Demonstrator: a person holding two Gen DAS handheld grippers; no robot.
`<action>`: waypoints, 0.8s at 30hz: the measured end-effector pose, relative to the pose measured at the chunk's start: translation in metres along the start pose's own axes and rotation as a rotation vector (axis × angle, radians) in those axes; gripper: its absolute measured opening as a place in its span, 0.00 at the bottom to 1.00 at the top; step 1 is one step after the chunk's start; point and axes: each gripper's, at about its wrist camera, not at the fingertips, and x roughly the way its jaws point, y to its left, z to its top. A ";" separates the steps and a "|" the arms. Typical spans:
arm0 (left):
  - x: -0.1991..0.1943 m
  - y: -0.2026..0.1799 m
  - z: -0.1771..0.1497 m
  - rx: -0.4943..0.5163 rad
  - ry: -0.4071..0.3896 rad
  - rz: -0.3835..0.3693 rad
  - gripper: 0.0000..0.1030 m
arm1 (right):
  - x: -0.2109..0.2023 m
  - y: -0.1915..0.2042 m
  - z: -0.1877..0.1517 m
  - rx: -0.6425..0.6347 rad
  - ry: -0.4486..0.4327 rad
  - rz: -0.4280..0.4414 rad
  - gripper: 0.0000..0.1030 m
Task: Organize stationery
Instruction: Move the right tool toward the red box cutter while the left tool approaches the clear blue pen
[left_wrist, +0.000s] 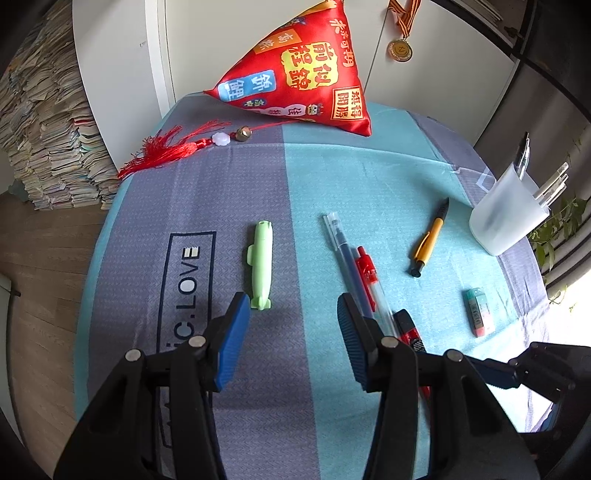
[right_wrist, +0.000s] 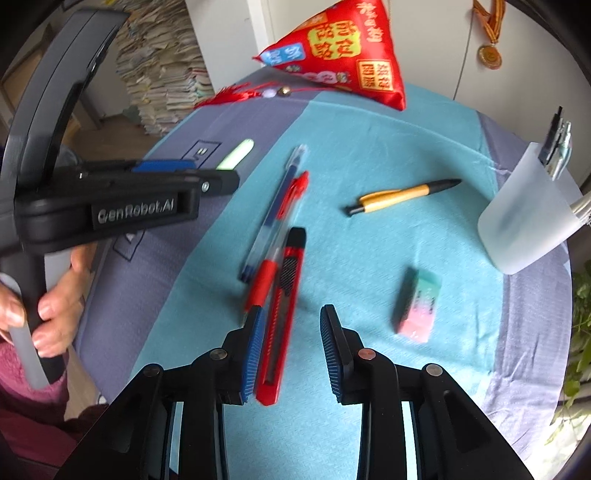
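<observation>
On the cloth-covered table (left_wrist: 332, 166) lie a green correction tape (left_wrist: 261, 264), a blue pen (left_wrist: 341, 245), a red pen (left_wrist: 369, 277), a red utility knife (right_wrist: 282, 314), a yellow pen (left_wrist: 430, 238) and a pastel eraser (left_wrist: 479, 312). A frosted pen cup (left_wrist: 508, 216) holds several pens at the right. My left gripper (left_wrist: 291, 306) is open above the cloth, the green tape just beyond its left finger. My right gripper (right_wrist: 290, 321) is open and empty, low over the knife, which lies beside its left finger (right_wrist: 255, 350). The eraser (right_wrist: 419, 304) lies to its right.
A red triangular pillow (left_wrist: 306, 70) with a red tassel (left_wrist: 173, 147) sits at the table's far edge. A medal (left_wrist: 399, 50) hangs on the wall. Stacked books (left_wrist: 48, 122) stand at the left; a plant (right_wrist: 580, 332) at the right. The left gripper's body (right_wrist: 122, 206) is in the right wrist view.
</observation>
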 end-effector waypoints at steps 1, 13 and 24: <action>0.001 0.001 0.000 0.000 0.002 0.000 0.46 | 0.003 0.002 -0.001 -0.010 0.011 -0.012 0.30; 0.010 -0.006 0.007 0.019 0.002 0.016 0.46 | 0.009 -0.028 -0.002 0.089 0.019 -0.123 0.24; 0.031 -0.034 0.012 0.093 0.013 0.052 0.50 | 0.003 -0.037 -0.012 0.107 0.018 -0.089 0.20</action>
